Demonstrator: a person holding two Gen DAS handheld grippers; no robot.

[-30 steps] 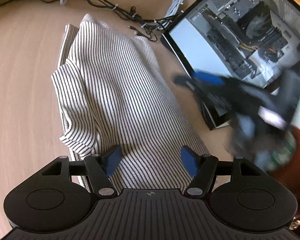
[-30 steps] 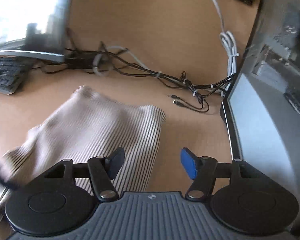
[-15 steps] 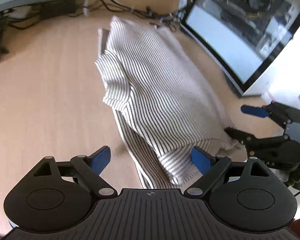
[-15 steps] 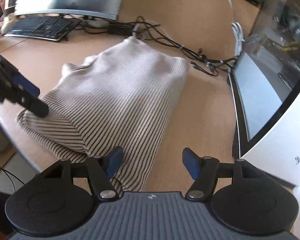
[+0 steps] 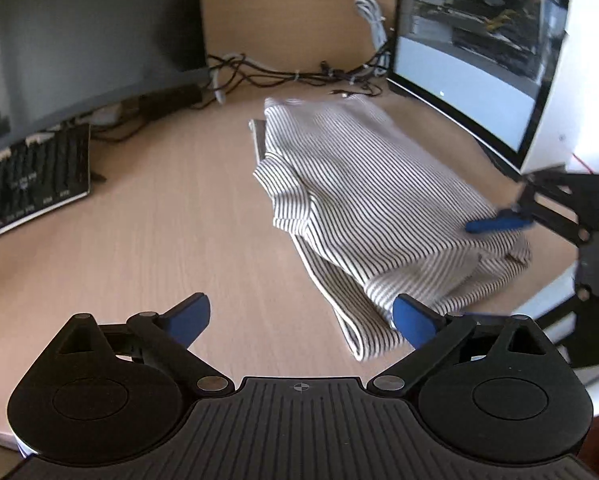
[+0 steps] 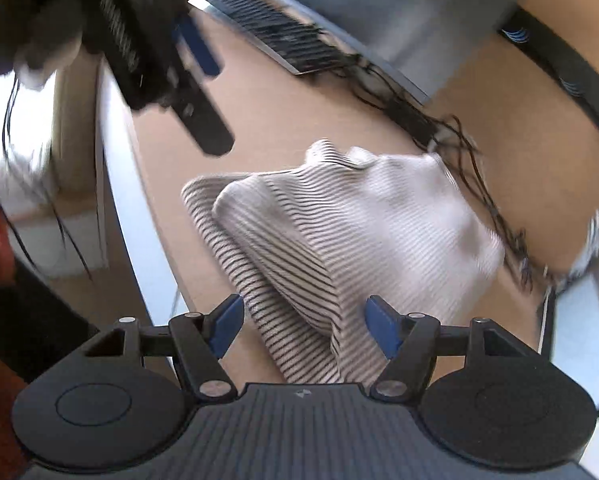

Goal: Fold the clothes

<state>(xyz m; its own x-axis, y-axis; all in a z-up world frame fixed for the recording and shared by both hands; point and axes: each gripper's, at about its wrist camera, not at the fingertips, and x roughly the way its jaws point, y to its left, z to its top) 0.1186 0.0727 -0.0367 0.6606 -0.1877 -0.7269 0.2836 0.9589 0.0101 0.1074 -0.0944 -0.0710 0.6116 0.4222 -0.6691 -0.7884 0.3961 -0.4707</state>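
Note:
A white garment with thin black stripes (image 5: 363,200) lies folded in a long bundle on the wooden desk (image 5: 139,240). My left gripper (image 5: 299,314) hovers over bare desk just left of the garment's near end. Its jaws are opening wide and hold nothing. The right gripper's blue fingertip (image 5: 495,225) shows at the garment's right edge. In the right wrist view the garment (image 6: 339,232) runs away from my right gripper (image 6: 305,316). That gripper is open with the near end of the cloth lying loose between its fingers. The left gripper's fingers (image 6: 209,132) appear blurred at the upper left.
A keyboard (image 5: 31,184) and a dark monitor (image 5: 59,40) stand at the left. A tangle of cables (image 5: 291,76) runs along the back. A glass-sided computer case (image 5: 479,60) stands right of the garment. The desk's front edge (image 6: 127,200) passes left of the right gripper.
The left gripper has drawn back and left off the garment, its jaws spreading. The right gripper has swung and rolled round to the garment's near end.

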